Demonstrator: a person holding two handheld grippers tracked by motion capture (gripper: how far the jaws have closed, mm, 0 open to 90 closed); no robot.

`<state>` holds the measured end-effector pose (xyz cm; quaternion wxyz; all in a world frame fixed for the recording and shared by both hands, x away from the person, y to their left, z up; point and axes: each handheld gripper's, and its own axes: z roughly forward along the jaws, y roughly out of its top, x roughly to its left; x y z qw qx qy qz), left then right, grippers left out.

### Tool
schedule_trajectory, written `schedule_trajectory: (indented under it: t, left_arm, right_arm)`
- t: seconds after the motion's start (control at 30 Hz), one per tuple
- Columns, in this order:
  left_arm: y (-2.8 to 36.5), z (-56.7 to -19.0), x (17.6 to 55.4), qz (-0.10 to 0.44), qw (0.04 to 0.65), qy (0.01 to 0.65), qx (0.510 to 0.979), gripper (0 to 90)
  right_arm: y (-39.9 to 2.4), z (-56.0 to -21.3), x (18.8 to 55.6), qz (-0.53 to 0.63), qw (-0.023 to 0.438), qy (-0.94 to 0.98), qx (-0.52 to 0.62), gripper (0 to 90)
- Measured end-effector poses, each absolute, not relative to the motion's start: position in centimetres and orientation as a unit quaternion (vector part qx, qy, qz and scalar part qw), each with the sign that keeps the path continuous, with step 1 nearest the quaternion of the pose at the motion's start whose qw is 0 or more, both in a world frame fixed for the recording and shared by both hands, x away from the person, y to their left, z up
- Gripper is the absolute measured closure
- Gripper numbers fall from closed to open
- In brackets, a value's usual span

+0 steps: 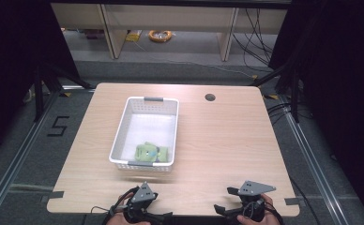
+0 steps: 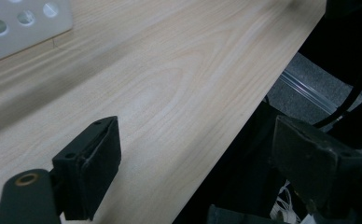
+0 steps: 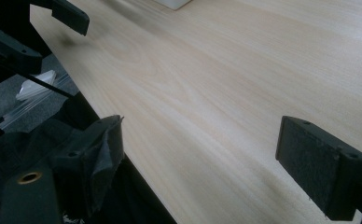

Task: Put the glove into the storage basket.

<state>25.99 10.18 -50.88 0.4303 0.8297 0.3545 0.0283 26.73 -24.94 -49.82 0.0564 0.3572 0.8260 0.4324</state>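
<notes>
A white perforated basket (image 1: 145, 131) stands left of the table's middle, with a green plush toy (image 1: 150, 153) lying in its near end. My left gripper (image 1: 144, 206) hovers at the front edge, left of centre. Its jaws are wide apart over bare wood in the left gripper view (image 2: 198, 163), where a corner of the basket (image 2: 20, 23) shows at the top left. My right gripper (image 1: 226, 200) is at the front edge to the right. In the right gripper view (image 3: 207, 163) it is open with nothing between its pads, and the left gripper (image 3: 67, 14) appears farther off.
The wooden table (image 1: 227, 140) has a round cable hole (image 1: 210, 97) at the back right. The floor drops away past the front edge (image 2: 319, 93). Shelving and an orange cable coil (image 1: 160, 35) sit beyond the table.
</notes>
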Motion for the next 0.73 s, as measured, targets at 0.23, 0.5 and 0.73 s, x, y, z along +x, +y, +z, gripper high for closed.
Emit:
schedule_trajectory:
  t: [0.23,0.5,0.73]
  left_arm:
    - [10.23,-50.96,26.14,0.032,0.425,0.348,0.835,15.3]
    - [10.26,-50.97,26.22,0.033,0.424,0.351,0.835,15.3]
    - [10.63,-50.78,26.41,0.040,0.414,0.342,0.843,15.3]
  right_arm:
    - [-24.76,-49.93,26.73,0.425,0.051,0.828,0.362,16.2]
    - [-24.64,-49.97,26.63,0.421,0.045,0.828,0.369,16.2]
    - [-24.63,-49.94,26.63,0.417,0.049,0.829,0.369,16.2]
